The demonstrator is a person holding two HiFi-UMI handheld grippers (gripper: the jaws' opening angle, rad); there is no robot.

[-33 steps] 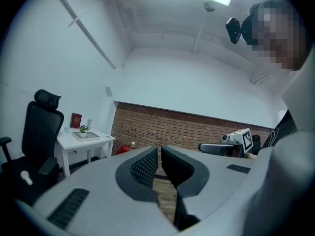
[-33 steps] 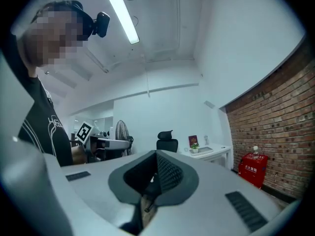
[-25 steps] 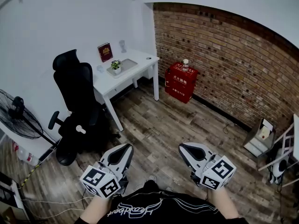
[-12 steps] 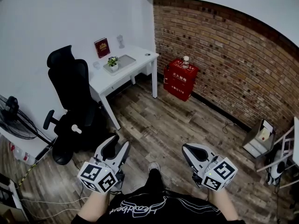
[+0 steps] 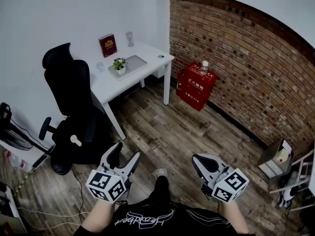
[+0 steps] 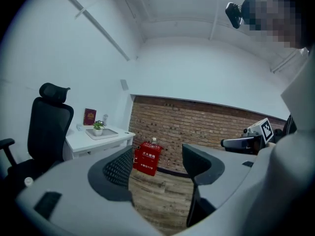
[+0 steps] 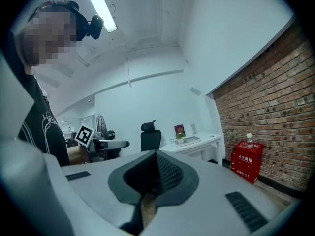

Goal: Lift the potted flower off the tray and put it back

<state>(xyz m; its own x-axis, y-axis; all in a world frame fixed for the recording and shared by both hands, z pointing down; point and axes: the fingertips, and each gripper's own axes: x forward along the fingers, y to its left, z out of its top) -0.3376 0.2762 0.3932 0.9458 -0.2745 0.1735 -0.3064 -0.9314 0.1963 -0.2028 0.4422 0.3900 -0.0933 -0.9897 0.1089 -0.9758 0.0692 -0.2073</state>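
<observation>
The potted flower [image 5: 119, 65] is a small green plant in a white pot. It stands on a grey tray [image 5: 134, 63] on the white desk [image 5: 113, 85] across the room, far from both grippers. In the left gripper view the flower [image 6: 98, 127] and tray [image 6: 106, 132] show small at the left. My left gripper [image 5: 126, 152] is held low near my body; its jaws have just been opening and nothing is between them [image 6: 157, 166]. My right gripper [image 5: 198, 160] is shut and empty [image 7: 156, 173], with the flower [image 7: 180, 137] far beyond it.
A black office chair [image 5: 69, 90] stands left of the desk. A red box [image 5: 197, 87] with a bottle on top sits against the brick wall [image 5: 246, 53]. A fan [image 5: 7, 127] and floor cables lie at the left. A red book [image 5: 107, 44] stands on the desk.
The left gripper's jaws have gone from shut to open. Both grippers have sunk a little lower in the head view. The right gripper stays shut.
</observation>
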